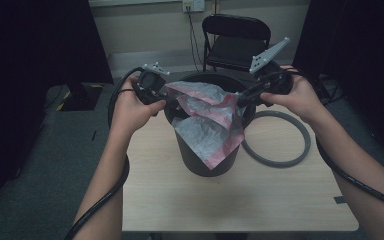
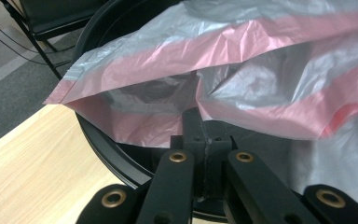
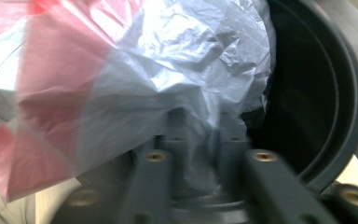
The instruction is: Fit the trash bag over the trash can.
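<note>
Presently both grippers, left point(image 1: 166, 96) and right point(image 1: 244, 98), have their fingers clenched on the bag point(image 1: 207, 117) draped over the bin point(image 1: 200, 162) on the worktop point(image 1: 230, 200); uneven pulling could tear the film or tip the bin.

Dim, bluish high view; blurred right gripper view

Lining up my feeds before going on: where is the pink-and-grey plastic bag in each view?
High view: plastic bag at centre, draped over the black bin.
Left gripper view: across the top and right, above the shut fingers.
Right gripper view: left and centre, blurred.
Shared landmark: the bin's dark round rim.
</note>
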Tool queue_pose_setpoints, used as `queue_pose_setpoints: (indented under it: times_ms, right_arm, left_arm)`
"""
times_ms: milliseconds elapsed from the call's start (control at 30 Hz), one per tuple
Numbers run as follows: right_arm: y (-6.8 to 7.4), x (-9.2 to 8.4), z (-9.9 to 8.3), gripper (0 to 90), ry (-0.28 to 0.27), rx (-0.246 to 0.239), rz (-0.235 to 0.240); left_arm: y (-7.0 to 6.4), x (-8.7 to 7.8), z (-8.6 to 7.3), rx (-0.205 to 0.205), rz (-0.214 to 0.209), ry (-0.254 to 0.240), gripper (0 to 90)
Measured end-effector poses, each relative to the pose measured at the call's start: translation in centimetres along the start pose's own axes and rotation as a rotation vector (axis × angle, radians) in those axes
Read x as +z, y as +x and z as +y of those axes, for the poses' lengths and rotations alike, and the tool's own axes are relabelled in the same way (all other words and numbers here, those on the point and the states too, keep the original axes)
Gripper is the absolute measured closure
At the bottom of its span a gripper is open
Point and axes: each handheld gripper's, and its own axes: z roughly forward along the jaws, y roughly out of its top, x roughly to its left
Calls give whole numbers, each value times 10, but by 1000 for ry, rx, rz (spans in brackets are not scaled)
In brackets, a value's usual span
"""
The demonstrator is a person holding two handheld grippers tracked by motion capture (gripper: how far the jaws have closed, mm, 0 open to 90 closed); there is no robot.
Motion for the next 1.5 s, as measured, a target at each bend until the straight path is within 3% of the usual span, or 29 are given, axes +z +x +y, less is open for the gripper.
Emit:
queue_pose_setpoints:
  times_ms: [67, 200, 367, 500, 600, 767, 800, 867, 967, 1133, 1233, 1300, 1367, 1433, 1500]
  right_arm:
    - [1, 2, 1, 889, 6, -11, 10]
    - [-1, -2, -2, 900, -3, 19, 1]
    - [-12, -22, -17, 900, -52, 69, -34]
    - [-19, -36, -37, 900, -60, 101, -52]
    - [-22, -42, -49, 900, -95, 122, -32]
    - [-18, -38, -44, 900, -82, 105, -46]
    - [-18, -37, -42, 900, -78, 101, -50]
    - [-19, -34, -39, 900, -76, 99, -49]
    - [-20, -32, -36, 900, -78, 99, -48]
    - [-20, -24, -27, 900, -73, 90, -41]
    - [-18, -20, -20, 900, -76, 82, -33]
    - [-16, -17, -15, 900, -73, 79, -30]
    - [-14, -14, -12, 900, -75, 76, -24]
    - [-13, -13, -10, 900, -72, 74, -26]
    - [-13, -13, -10, 900, -69, 75, -30]
  left_arm:
    - [0, -1, -1, 0, 3, -1, 900]
    - [2, -6, -4, 0, 15, 5, 900]
    - [6, -19, -10, 0, 43, 10, 900]
    - [10, -29, -19, -7, 63, 21, 900]
    - [9, -30, -23, -9, 50, 1, 900]
    - [4, -22, -14, 13, 24, -17, 896]
    - [4, -20, -11, 6, 26, -32, 835]
    - [5, -19, -7, 5, 27, -85, 631]
    - [5, -20, -1, 28, 33, -127, 479]
    - [2, -9, 4, 121, 52, -91, 412]
    - [-1, 1, 8, 158, 31, -104, 397]
    - [-4, 7, 9, 176, -17, -109, 436]
    - [-9, 13, 10, 195, -79, -82, 586]
    - [-14, 16, 9, 209, -112, -41, 769]
    - [-14, 16, 7, 167, -151, -33, 887]
